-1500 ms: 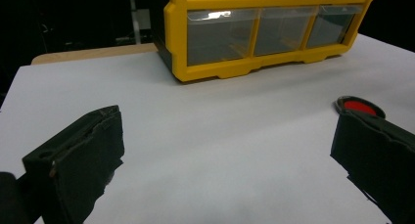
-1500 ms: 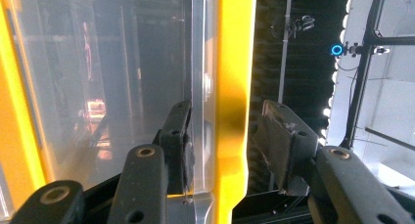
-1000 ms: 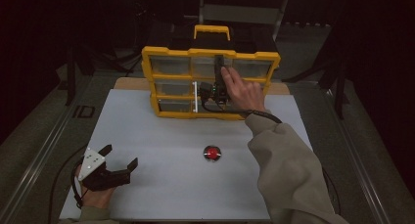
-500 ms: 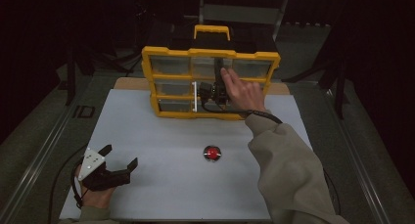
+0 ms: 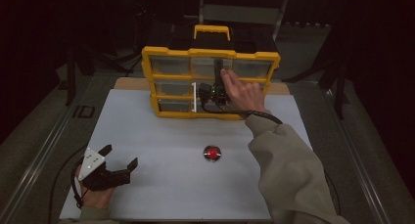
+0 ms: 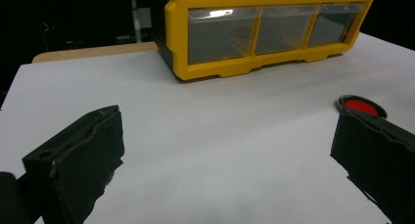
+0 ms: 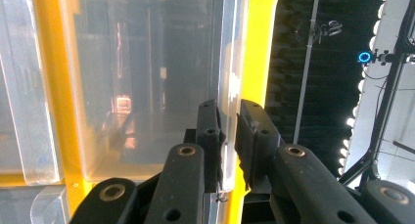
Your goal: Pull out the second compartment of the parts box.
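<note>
At twelve o'clock on the table, the right gripper (image 7: 227,128) is pinching a clear drawer's front lip (image 7: 229,62) in the yellow organizer (image 5: 210,82), likely needing a straight pull, while the left gripper (image 5: 120,161) is idling agape at seven o'clock.

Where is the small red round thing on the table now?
In the high view, the red round object lies on the white table, right of centre, in front of the yellow drawer cabinet and beside the person's right sleeve.

The hand (image 5: 243,93) hides the organiser's (image 5: 169,84) middle-right drawers; their contents unreadable
</note>
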Demonstrator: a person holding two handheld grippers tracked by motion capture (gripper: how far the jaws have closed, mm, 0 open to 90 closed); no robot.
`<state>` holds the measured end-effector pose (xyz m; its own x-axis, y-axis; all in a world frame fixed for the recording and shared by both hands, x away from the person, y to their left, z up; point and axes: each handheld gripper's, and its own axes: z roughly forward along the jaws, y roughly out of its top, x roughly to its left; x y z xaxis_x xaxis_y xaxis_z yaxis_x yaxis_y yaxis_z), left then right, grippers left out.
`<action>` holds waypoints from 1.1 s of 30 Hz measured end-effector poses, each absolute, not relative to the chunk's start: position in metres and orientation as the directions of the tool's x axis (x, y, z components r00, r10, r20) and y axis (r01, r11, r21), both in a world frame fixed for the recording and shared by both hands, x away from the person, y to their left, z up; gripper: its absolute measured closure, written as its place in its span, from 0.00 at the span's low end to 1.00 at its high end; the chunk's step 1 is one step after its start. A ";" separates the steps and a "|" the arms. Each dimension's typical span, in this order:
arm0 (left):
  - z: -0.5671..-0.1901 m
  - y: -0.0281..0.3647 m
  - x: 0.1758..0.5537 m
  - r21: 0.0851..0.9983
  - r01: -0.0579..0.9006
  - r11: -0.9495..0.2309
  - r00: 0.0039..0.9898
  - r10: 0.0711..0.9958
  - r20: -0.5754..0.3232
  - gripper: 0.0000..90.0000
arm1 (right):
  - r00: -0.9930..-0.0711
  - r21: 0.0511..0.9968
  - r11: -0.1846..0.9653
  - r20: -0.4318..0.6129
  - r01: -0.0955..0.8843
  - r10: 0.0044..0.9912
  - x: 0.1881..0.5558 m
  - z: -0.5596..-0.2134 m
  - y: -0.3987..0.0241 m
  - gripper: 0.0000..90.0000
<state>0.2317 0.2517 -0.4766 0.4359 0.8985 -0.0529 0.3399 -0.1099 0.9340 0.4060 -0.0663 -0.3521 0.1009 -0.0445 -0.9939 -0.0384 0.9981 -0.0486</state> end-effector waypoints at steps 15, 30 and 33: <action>-0.477 0.252 0.232 0.934 0.340 -0.110 0.433 0.900 -0.052 0.00 | 0.078 -0.040 0.999 -0.996 -0.036 -0.037 0.401 -0.350 -0.065 0.89; -0.476 0.252 0.232 0.934 0.341 -0.111 0.433 0.900 -0.051 0.00 | 0.071 -0.032 0.999 -0.997 -0.041 -0.029 0.391 -0.348 -0.066 0.89; -0.476 0.252 0.232 0.934 0.341 -0.111 0.433 0.900 -0.051 0.00 | 0.069 -0.033 0.999 -0.997 -0.044 -0.030 0.389 -0.348 -0.066 0.89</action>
